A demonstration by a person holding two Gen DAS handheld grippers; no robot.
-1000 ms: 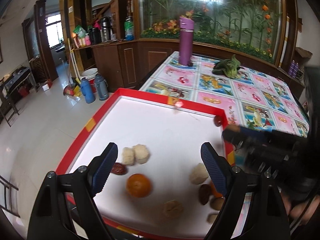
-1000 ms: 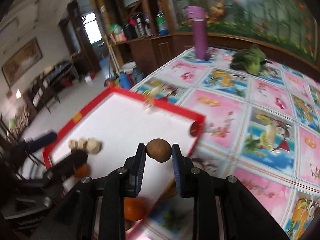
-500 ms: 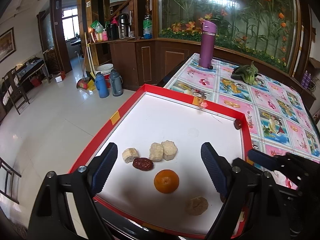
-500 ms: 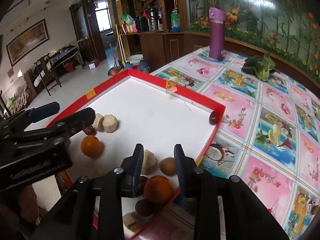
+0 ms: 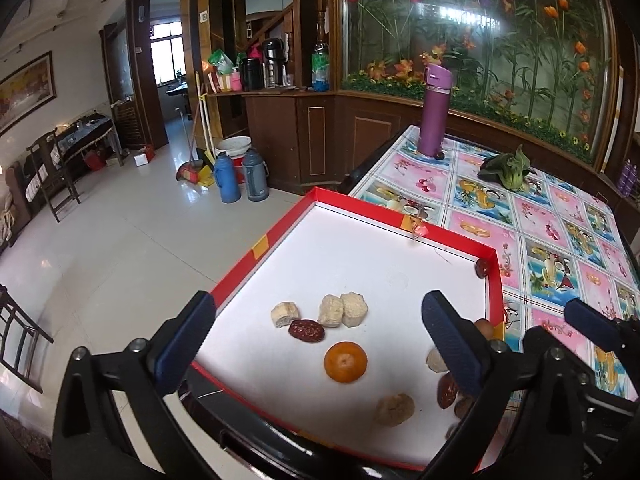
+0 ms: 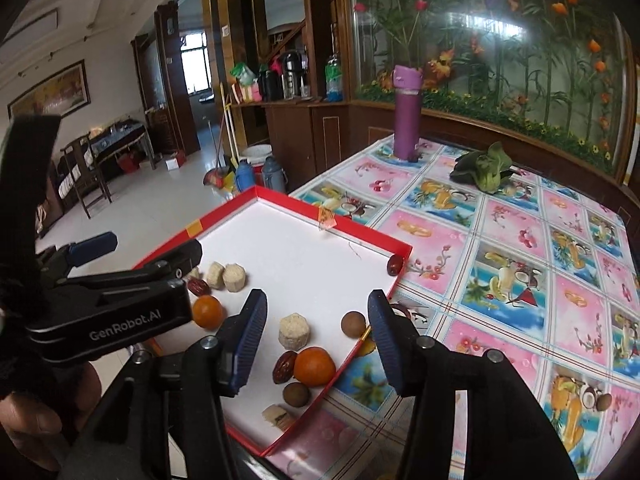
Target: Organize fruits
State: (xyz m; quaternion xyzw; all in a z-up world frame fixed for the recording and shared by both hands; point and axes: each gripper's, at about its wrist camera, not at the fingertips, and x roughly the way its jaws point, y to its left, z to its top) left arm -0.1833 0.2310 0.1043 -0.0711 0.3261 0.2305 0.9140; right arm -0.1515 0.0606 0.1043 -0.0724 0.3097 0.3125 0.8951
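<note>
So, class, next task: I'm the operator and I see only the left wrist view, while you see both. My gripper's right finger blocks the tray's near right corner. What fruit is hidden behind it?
Observer: A second orange lies there inside the tray, close to its right rim and touching a dark red date.
Operator: I only catch part of the right gripper. Is it carrying anything?
Observer: No. The right gripper is open above that corner, with nothing between its fingers.
</note>
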